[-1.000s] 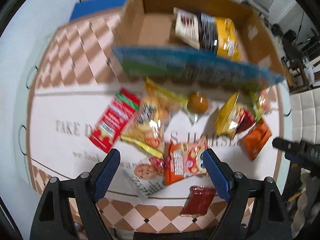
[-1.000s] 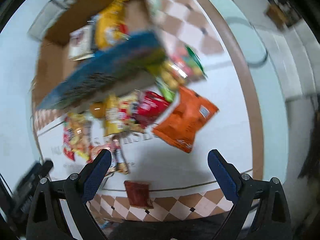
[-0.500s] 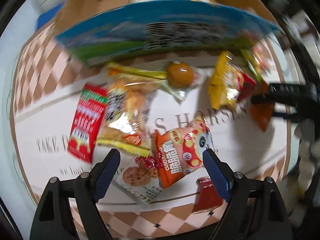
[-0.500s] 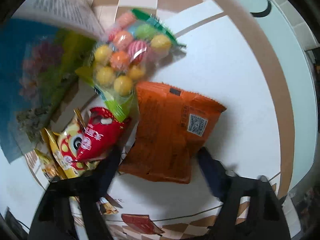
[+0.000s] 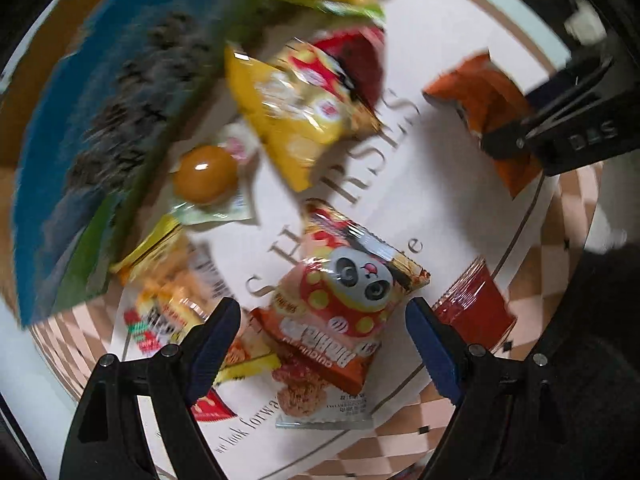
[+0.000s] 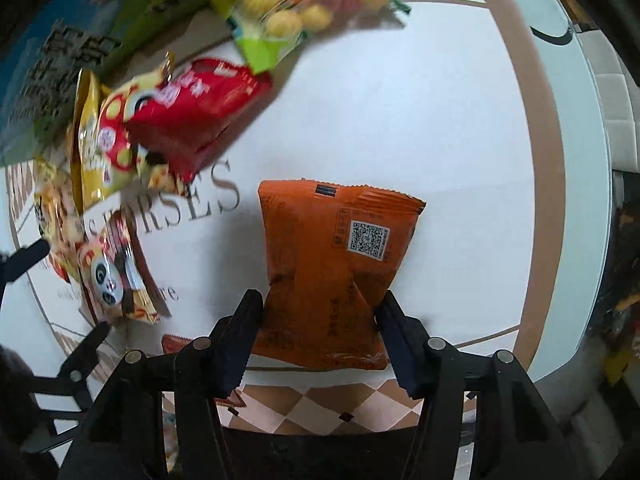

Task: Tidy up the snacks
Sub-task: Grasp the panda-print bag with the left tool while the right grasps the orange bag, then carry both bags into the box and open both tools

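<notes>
Two grippers are yours: your right gripper [image 6: 320, 330] has its fingers closed against the sides of the orange snack packet [image 6: 336, 264], which lies on the white table [image 6: 420, 120]. Your left gripper [image 5: 324, 338] hangs spread wide and empty above the panda-printed snack bag [image 5: 344, 300], with a red sachet [image 5: 474, 308] just beside it. Farther out lie a yellow chip bag [image 5: 296, 108] touching a red packet [image 6: 192, 116], then a bag of coloured candy balls [image 6: 308, 0].

Orange packet [image 6: 336, 272]; panda-print red bag [image 5: 344, 300].
</notes>
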Demonstrator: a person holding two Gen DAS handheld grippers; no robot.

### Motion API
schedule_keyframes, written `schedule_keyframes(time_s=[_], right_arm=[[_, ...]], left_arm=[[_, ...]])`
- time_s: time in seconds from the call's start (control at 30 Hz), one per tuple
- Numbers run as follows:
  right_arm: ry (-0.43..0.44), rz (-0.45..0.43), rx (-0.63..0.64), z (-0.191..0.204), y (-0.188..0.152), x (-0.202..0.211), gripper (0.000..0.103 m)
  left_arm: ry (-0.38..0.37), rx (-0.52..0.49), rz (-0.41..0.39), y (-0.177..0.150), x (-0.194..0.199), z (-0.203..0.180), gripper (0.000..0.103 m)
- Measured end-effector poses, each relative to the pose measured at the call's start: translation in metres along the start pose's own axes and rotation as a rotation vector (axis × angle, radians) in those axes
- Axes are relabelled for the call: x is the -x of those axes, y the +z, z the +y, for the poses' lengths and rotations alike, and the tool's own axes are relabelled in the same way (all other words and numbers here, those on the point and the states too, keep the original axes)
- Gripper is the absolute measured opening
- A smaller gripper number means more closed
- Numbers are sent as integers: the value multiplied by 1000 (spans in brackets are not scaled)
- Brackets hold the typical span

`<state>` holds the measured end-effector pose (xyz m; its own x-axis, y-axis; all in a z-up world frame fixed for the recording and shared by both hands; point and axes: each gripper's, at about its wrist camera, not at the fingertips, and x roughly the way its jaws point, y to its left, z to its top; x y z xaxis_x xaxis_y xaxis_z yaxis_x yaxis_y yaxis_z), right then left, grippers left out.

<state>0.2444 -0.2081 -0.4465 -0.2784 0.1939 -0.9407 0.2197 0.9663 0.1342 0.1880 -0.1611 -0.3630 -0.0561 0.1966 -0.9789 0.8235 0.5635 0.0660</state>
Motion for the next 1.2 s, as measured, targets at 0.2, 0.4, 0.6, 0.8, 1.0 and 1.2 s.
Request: schedule_keyframes(time_s=[0.2,0.4,0.6,0.8,1.0,1.2], right_arm=[[-1,14,20,13,-11,-4,61],[-2,17,28,11,-19,-11,61],[-4,-3,31,9,-16,-9,47],[15,-34,45,14,-22,0,42],[58,-71,29,11,-30,19,41],[131,-136,43,10,-42,68,41]], left_arm=[[17,-93,64,16,-25,-22,85],[-26,16,46,24,-31,-18,60],[-47,166,18,12,-18,5,53],[-106,340,-16,-25,-15,18,52],[-164,580,-70,-55,3,56,51],[-223,780,-196,-84,58,86,51]])
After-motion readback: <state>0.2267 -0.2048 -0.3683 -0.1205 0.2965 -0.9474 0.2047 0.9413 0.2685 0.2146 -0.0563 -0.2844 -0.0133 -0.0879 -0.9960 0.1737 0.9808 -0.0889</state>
